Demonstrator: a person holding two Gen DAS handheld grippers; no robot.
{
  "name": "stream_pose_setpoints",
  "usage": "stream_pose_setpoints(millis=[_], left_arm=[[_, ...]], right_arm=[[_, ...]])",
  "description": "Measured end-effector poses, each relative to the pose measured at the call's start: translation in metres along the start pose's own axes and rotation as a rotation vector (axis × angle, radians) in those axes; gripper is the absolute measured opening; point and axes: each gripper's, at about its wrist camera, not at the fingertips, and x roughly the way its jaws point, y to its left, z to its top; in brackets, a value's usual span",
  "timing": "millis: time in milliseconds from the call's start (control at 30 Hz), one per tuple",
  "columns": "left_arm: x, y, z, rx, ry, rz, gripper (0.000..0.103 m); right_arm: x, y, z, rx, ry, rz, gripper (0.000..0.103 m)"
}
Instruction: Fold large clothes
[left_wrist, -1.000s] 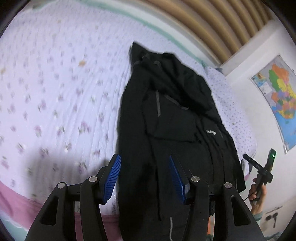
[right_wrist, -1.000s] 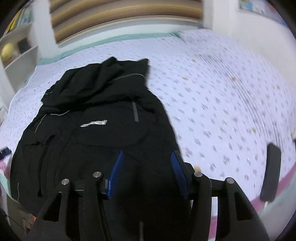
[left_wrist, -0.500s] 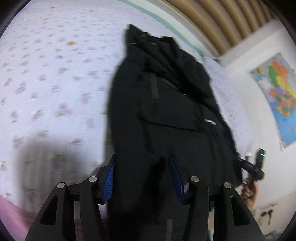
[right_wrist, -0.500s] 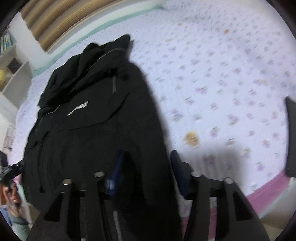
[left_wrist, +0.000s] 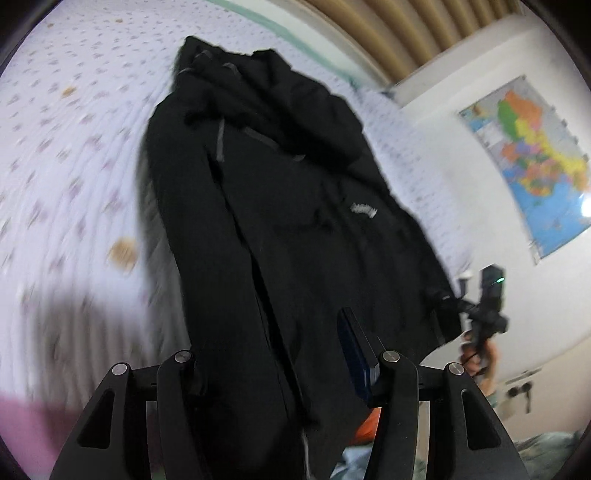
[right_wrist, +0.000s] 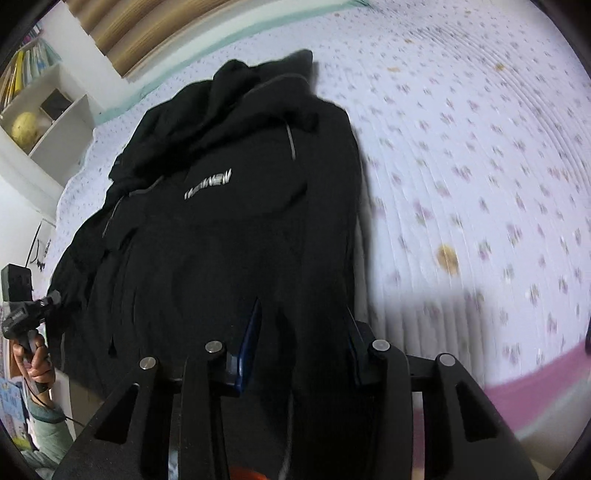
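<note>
A black jacket lies spread on the bed, hem at the near edge. The right tongs have just been narrowing, with hem cloth between them; the left tongs straddle the hem. Whether either pair grips it, I cannot tell.

- Your left gripper has black angular finger arms with round silver screws and a ribbed blue pad.
- Your right gripper looks the same: black arms, silver screws, blue pads.
- Your sleeve is pale green.
</note>
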Motion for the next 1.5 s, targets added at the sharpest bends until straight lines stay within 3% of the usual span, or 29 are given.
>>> stream_pose_setpoints(millis=[200,267,300,400,500,767,833,1033,1167,1300,1500], left_arm=[[-0.016,-0.007,-0.042,0.004,-0.041,-0.018,0.055],[-0.019,-0.014,-0.045,0.023,-0.075,0.025,0.023],[-0.019,-0.018,-0.043,0.031,-0.089,0.051,0.012],[-0.04,-0.03,-0.037,0.056,-0.165,0.052,0.011],[-0.07,-0.034,-0.023,0.053,-0.253,0.022,0.011],[-0.099,-0.017,0.058,-0.075,-0.373,-0.153,0.012],[-0.098,-0.017,0.082,-0.07,-0.397,-0.153,0.012],[-0.088,-0.028,0.16,-0.04,-0.456,-0.067,0.015],[-0.061,-0.018,0.213,-0.065,-0.487,0.019,0.017],[-0.015,0.007,0.25,-0.109,-0.454,0.108,0.018],[0.054,0.054,0.276,-0.199,-0.334,0.205,0.019]], right_arm=[[-0.018,0.006,-0.046,-0.016,0.035,-0.002,0.045],[-0.019,0.011,-0.054,-0.022,0.011,-0.052,0.029],[-0.018,0.013,-0.054,-0.026,-0.001,-0.072,0.021],[-0.033,0.02,-0.048,-0.024,-0.064,-0.044,0.014],[-0.061,0.027,-0.036,-0.037,-0.144,-0.01,0.013],[-0.11,0.028,0.051,0.001,-0.328,0.104,0.013],[-0.112,0.033,0.081,-0.005,-0.359,0.112,0.013],[-0.101,0.052,0.175,0.015,-0.438,0.087,0.013],[-0.072,0.059,0.235,0.046,-0.481,-0.011,0.013],[-0.02,0.053,0.284,0.084,-0.448,-0.066,0.013],[0.07,0.039,0.311,0.123,-0.335,-0.152,0.014]])
